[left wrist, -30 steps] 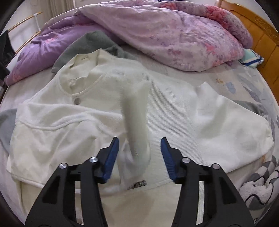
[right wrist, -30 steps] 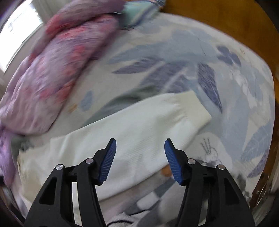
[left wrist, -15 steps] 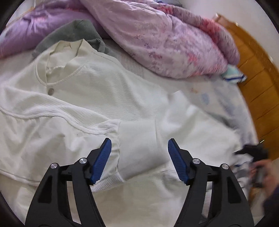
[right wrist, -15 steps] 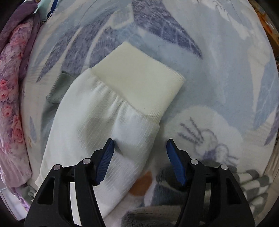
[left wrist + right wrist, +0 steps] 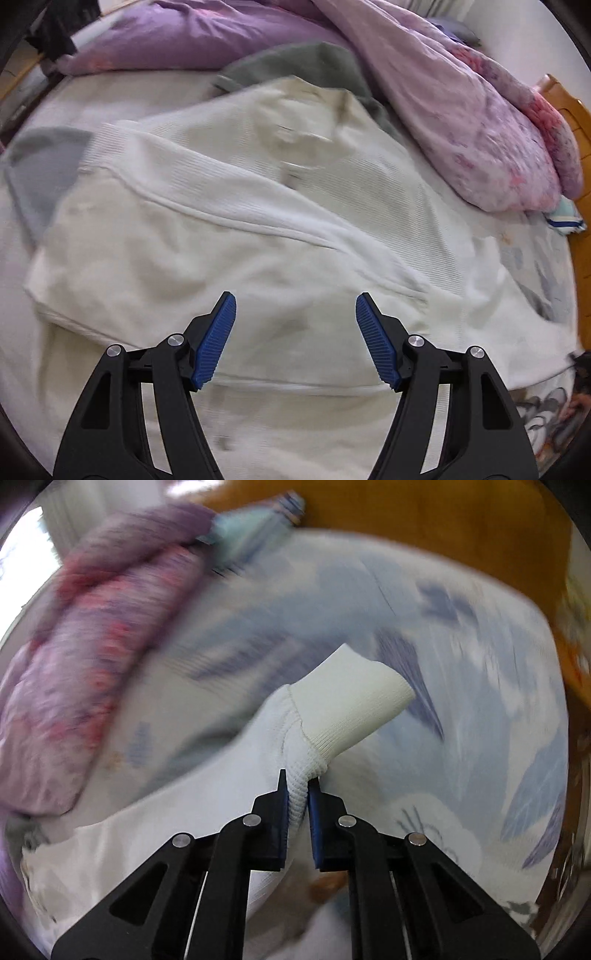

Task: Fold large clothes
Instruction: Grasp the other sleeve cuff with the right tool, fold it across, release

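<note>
Lying on the bed (image 5: 110, 88), the cream sweater (image 5: 236, 221) is spread flat. Its sleeve (image 5: 295, 771) has just been pinched by the right gripper (image 5: 298, 786), so it can be folded in. The left gripper (image 5: 295, 317) is held wide open, with nothing held.

Left tongs (image 5: 295, 317) agape over cream top (image 5: 258, 229).
</note>
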The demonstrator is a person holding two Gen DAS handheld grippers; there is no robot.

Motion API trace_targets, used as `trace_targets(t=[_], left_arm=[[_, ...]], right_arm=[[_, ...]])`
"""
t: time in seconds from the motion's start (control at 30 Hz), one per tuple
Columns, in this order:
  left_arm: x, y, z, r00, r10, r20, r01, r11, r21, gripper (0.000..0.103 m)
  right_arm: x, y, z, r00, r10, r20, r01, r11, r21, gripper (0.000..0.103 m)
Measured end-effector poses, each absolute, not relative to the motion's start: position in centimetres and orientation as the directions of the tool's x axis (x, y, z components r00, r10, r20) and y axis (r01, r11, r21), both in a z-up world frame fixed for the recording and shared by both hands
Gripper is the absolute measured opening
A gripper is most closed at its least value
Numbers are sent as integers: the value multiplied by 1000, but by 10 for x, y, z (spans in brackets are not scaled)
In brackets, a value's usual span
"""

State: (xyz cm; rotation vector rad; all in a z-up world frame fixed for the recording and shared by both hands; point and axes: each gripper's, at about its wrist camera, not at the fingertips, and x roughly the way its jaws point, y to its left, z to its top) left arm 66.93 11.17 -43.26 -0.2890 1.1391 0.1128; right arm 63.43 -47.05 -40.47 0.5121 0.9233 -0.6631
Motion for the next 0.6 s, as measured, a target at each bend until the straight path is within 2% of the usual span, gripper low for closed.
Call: trace_targets(t=[0.1, 0.23, 0.4, 0.6], left_arm=[[663, 141, -427, 402, 13, -915, -259, 961, -100, 69], [651, 189, -411, 426, 45, -904, -285, 955, -87, 69], [641, 243, -397, 446, 62, -893, -305, 948, -87, 69], [626, 307, -386, 463, 67, -884, -328, 939, -101, 69]], right_arm=[[656, -414, -365, 540, -298, -787, 608, 785, 120, 9], [675, -310, -326, 664, -175, -727, 417, 894, 166, 8], [701, -161, -317, 705, 20, -709, 179, 962, 205, 8], [710, 9, -337, 648, 212, -732, -29, 966, 255, 8]])
